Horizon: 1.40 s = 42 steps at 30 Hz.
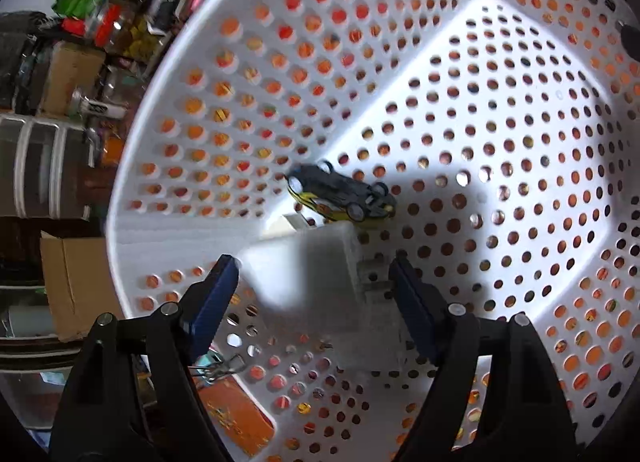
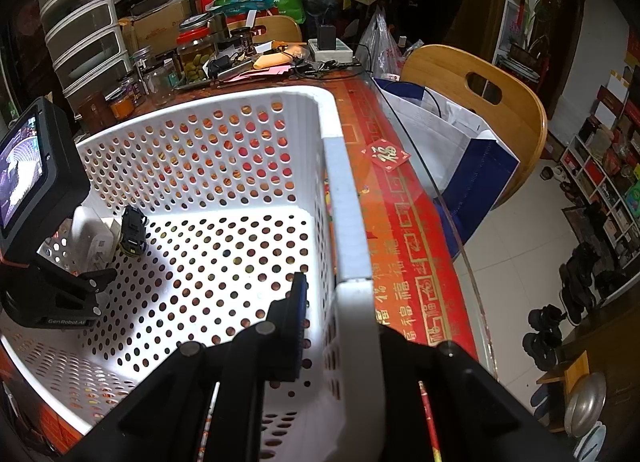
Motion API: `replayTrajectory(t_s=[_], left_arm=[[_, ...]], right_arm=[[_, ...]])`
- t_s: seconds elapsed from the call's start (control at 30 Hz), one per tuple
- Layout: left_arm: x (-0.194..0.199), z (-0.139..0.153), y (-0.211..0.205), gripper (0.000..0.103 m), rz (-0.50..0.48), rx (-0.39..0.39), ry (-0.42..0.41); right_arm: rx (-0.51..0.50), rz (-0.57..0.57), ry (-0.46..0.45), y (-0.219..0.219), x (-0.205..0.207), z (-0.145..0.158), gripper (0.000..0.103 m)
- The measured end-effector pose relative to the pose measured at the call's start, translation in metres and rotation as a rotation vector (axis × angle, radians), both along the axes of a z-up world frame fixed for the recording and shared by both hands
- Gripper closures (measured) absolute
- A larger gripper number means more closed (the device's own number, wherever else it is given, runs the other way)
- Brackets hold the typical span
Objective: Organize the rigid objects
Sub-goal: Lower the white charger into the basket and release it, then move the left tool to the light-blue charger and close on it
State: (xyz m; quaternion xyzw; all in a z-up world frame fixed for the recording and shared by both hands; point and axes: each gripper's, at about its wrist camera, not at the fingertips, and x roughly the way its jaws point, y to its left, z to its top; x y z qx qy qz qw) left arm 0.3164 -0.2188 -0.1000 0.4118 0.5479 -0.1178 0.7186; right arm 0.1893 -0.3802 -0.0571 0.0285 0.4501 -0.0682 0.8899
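In the left wrist view, the left gripper [image 1: 312,294] is pointed down into the basket [image 1: 520,1], its jaws spread wide around a blurred white box [image 1: 316,266]; the blue pads [image 1: 216,298] are not seen pressing on it, so it is judged released. A toy car [image 1: 340,193] lies on its side just beyond the box, near the wall.

In the right wrist view, the right gripper [image 2: 344,326] is clamped on the basket's rim [image 2: 340,197], steadying it on the table [image 2: 404,246]. The car [image 2: 134,229] and box [image 2: 92,238] are seen together in the far corner, under the left gripper [image 2: 88,278]. The rim should be kept held while the left jaws are lifted straight out, clear of both items.
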Motion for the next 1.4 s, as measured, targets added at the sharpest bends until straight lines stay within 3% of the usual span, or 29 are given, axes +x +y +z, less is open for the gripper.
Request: replayTrajectory(t_s=[0.1,0.2,0.27,0.3,0.4,0.5,0.63,0.7,0.93,1.17,1.4], left_arm=[[-0.008,0.019,0.008,0.020,0.002,-0.063,-0.065],[-0.022,0.069,0.043,0.020,0.046,-0.244,-0.170],[-0.040,0.108,0.086,0.012,0.090,-0.388,-0.240],[-0.050,0.125,0.114,0.001,0.122,-0.451,-0.288],[-0.070,0.146,0.193,0.000,0.246,-0.539,-0.399],[-0.069,0.125,0.268,0.000,0.434,-0.638,-0.430],[-0.051,0.055,0.315,0.000,0.570,-0.649,-0.298],[-0.041,0.029,0.315,0.000,0.574,-0.632,-0.263],[-0.019,-0.010,0.297,0.000,0.581,-0.651,-0.206],[-0.008,-0.024,0.294,0.001,0.587,-0.649,-0.222],[-0.005,-0.038,0.294,0.018,0.591,-0.655,-0.213]], right_arm=[[-0.002,0.000,0.003,0.000,0.000,0.000,0.092],[-0.003,-0.001,0.007,0.000,0.000,0.001,0.092],[-0.004,-0.002,0.009,0.000,0.001,0.001,0.092],[-0.005,-0.003,0.010,0.000,0.001,0.001,0.092],[-0.007,-0.002,0.009,0.000,0.001,0.001,0.092],[-0.008,-0.004,0.003,0.000,-0.001,0.001,0.092],[-0.016,-0.010,0.011,0.000,0.001,0.001,0.092],[-0.018,-0.013,0.014,0.000,0.001,0.001,0.092],[-0.022,-0.028,0.023,0.000,0.002,0.001,0.092],[-0.034,-0.025,0.028,0.001,0.002,0.001,0.092],[-0.041,-0.024,0.028,0.001,0.003,0.001,0.092]])
